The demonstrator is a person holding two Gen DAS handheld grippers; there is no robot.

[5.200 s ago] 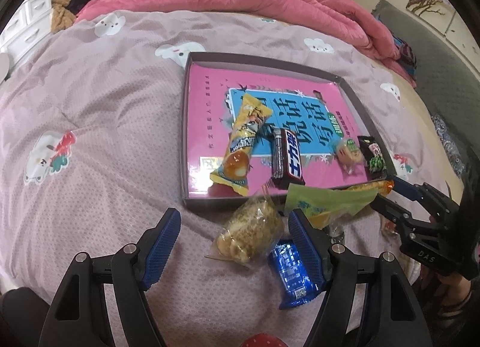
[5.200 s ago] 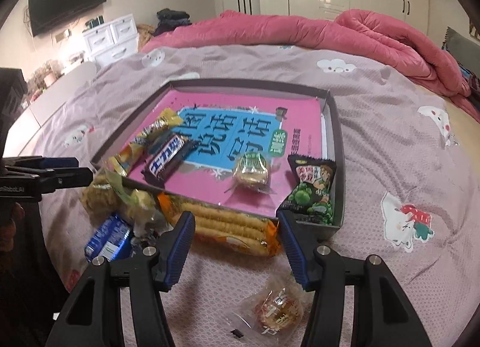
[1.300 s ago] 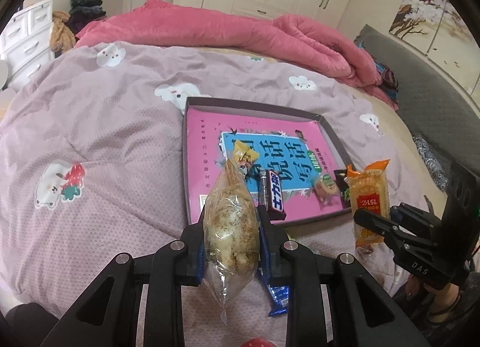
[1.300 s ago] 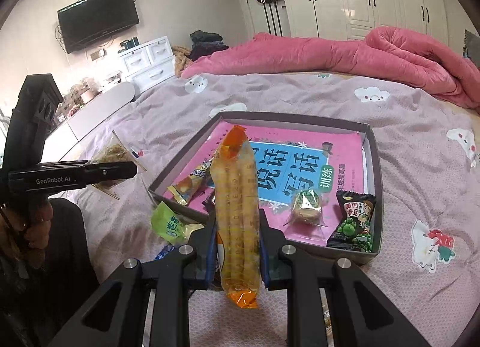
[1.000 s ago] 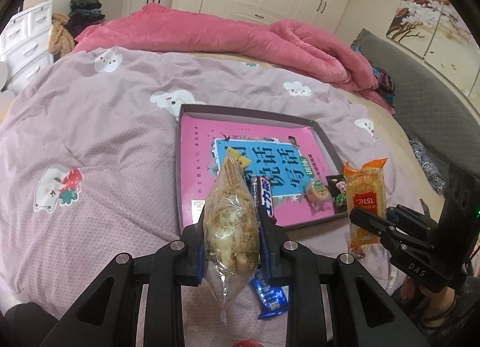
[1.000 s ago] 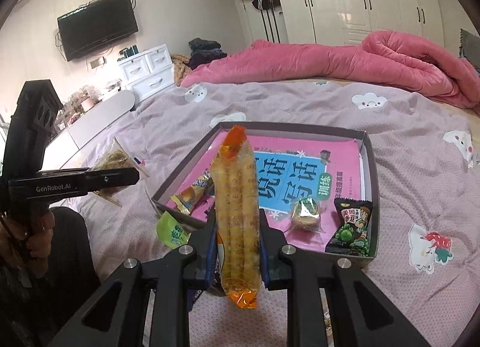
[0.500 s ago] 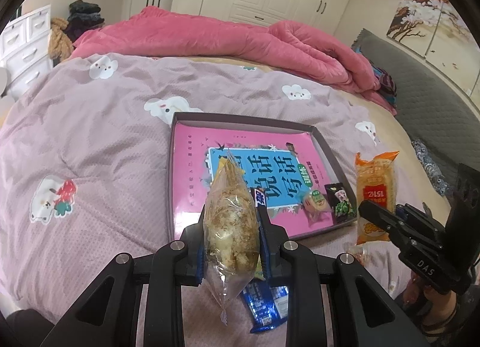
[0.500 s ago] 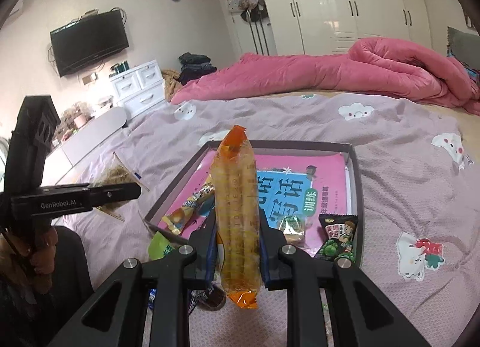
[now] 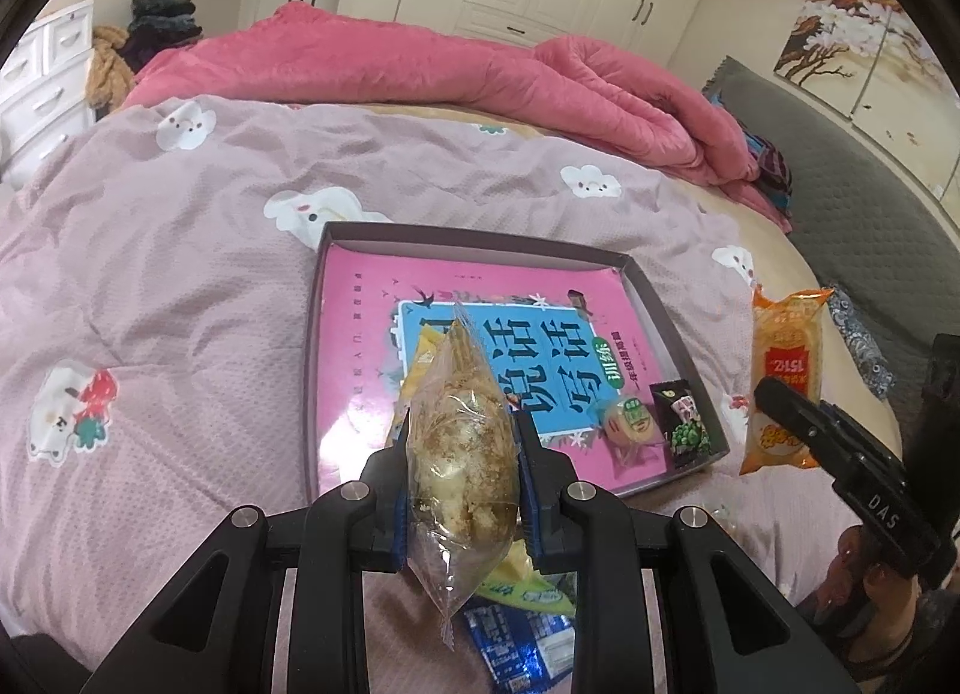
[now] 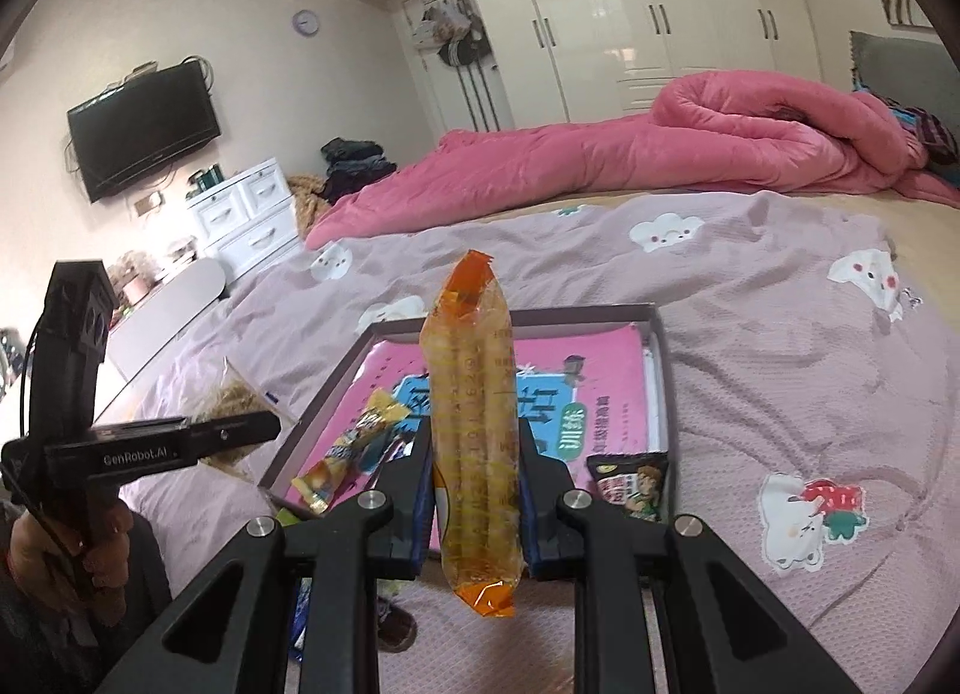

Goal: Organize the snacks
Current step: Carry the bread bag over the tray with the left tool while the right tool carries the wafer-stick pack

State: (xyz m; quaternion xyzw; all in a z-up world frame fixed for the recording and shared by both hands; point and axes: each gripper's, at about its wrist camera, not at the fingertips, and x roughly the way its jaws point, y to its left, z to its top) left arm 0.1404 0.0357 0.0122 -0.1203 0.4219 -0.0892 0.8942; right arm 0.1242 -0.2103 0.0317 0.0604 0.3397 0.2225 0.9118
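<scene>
While left tool (image 9: 462,475) clamps crumb bag (image 9: 459,442), right tool (image 10: 474,496) grips orange packet (image 10: 474,424).

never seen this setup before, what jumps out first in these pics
Each claw holds a snack upright in mid-air: the left claw grips a clear bag of crumbly snacks, the right claw a long orange cracker pack. Behind them, a shallow tray with a bright pink book lies on the bed.

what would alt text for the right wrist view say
The right hand-held gripper is shut on an upright orange biscuit packet above a shallow box holding snacks on a mauve bedspread. At left, the left hand-held gripper grips a clear snack bag.
</scene>
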